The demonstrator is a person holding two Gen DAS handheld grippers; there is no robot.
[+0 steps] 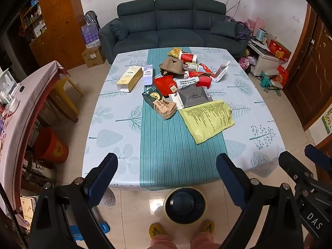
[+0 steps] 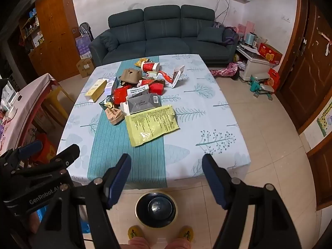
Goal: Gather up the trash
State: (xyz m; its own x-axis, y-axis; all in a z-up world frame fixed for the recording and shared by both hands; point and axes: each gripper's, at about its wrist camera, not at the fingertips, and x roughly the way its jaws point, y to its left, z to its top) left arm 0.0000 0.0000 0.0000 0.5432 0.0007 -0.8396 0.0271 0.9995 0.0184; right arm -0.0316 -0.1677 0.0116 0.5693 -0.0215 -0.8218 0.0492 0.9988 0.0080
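Both the left gripper (image 1: pixel 167 178), marked "GenRobot.AI", and the right gripper (image 2: pixel 167 179), marked "DAS", hang released, empty, off the bench's (image 1: pixel 116 124) near edge.

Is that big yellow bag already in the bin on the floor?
No, the yellow bag lies flat on the table, while the bin stands on the floor at the table's near edge.
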